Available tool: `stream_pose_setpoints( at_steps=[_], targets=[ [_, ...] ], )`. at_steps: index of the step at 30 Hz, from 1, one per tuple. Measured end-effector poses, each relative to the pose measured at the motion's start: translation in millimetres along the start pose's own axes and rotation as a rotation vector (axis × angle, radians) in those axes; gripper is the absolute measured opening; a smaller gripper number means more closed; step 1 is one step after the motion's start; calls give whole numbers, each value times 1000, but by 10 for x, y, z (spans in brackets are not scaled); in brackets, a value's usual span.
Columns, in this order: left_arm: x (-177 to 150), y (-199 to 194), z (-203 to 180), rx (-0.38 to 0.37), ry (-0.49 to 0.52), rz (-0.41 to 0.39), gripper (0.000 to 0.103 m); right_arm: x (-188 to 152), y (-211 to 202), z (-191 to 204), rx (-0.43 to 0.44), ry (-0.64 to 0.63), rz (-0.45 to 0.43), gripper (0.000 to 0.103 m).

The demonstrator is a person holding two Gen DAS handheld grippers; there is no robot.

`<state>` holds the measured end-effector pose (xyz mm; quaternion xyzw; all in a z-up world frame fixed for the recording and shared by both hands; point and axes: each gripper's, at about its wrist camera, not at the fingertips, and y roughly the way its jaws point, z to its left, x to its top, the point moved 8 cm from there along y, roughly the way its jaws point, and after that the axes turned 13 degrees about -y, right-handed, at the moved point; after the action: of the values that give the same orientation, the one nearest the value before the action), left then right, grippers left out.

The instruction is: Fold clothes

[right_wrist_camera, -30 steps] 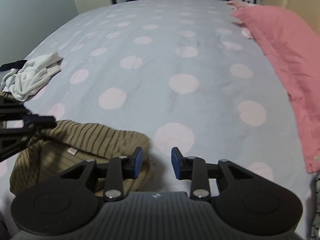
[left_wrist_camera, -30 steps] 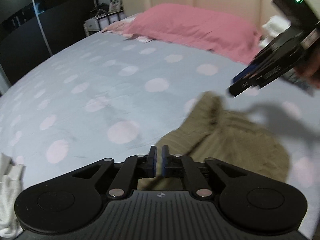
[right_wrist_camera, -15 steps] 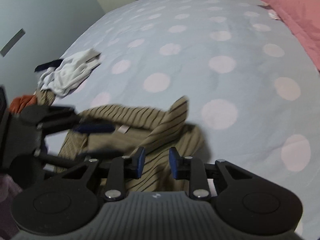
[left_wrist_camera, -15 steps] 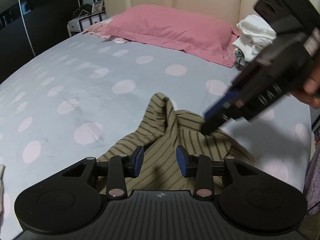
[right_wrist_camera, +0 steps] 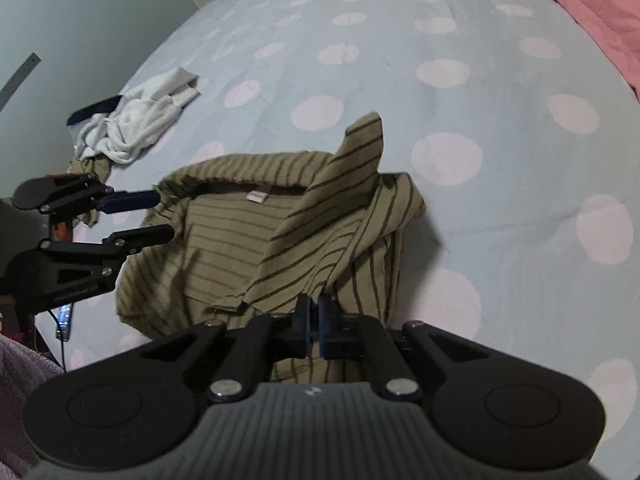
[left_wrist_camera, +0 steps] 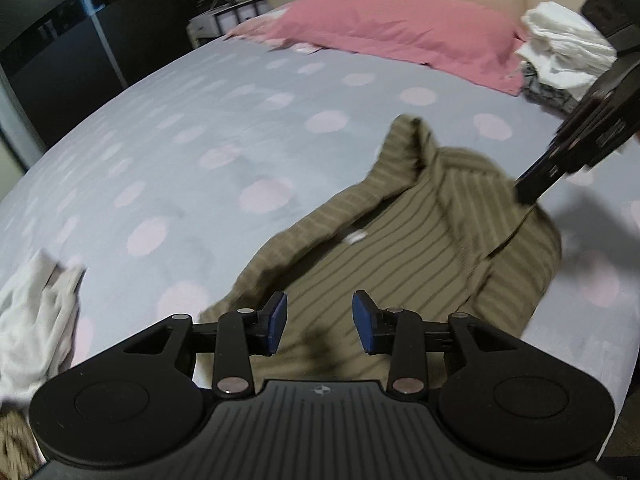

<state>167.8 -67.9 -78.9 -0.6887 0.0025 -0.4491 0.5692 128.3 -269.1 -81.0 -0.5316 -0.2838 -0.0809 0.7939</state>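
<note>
The right gripper (right_wrist_camera: 314,314) pinches a fold of the striped olive shirt (left_wrist_camera: 420,248) on the polka-dot bedsheet (left_wrist_camera: 200,120). The left gripper (left_wrist_camera: 318,322) hovers over it, jaws spread and empty.

I see the shirt (right_wrist_camera: 304,232) as thin, soft woven cloth, matt olive with dark stripes and a small white fabric label. My grippers, left (left_wrist_camera: 319,322) and right (right_wrist_camera: 313,312), look like matt black plastic with ribbed housings, shiny metal pivot pins and smooth blue pads (left_wrist_camera: 277,320). The sheet (left_wrist_camera: 192,148) is smooth matt cloth, the pillow (left_wrist_camera: 396,28) slightly creased pink cotton, the towel (right_wrist_camera: 132,128) rough white terry.
</note>
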Motion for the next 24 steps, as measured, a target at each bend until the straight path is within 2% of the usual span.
stream_pose_setpoints(
  at_steps=[9, 12, 18, 21, 22, 24],
  targets=[
    [-287, -159, 23, 5, 11, 40, 34, -60, -480, 71, 35, 86, -94, 4],
    [-332, -207, 46, 10, 7, 38, 34, -171, -540, 25, 10, 102, -91, 4],
    [-348, -284, 161, 16, -50, 16, 35, -497, -194, -82, 22, 165, -4, 4],
    [-350, -308, 229, 32, -78, 7, 39, -559, -18, -128, 28, 151, 28, 4],
    [-351, -315, 253, 36, -88, 5, 40, -564, 22, -135, 25, 140, 33, 8],
    [-359, -328, 311, 44, -115, -1, 40, -568, 52, -163, 18, 131, 43, 9]
  ],
)
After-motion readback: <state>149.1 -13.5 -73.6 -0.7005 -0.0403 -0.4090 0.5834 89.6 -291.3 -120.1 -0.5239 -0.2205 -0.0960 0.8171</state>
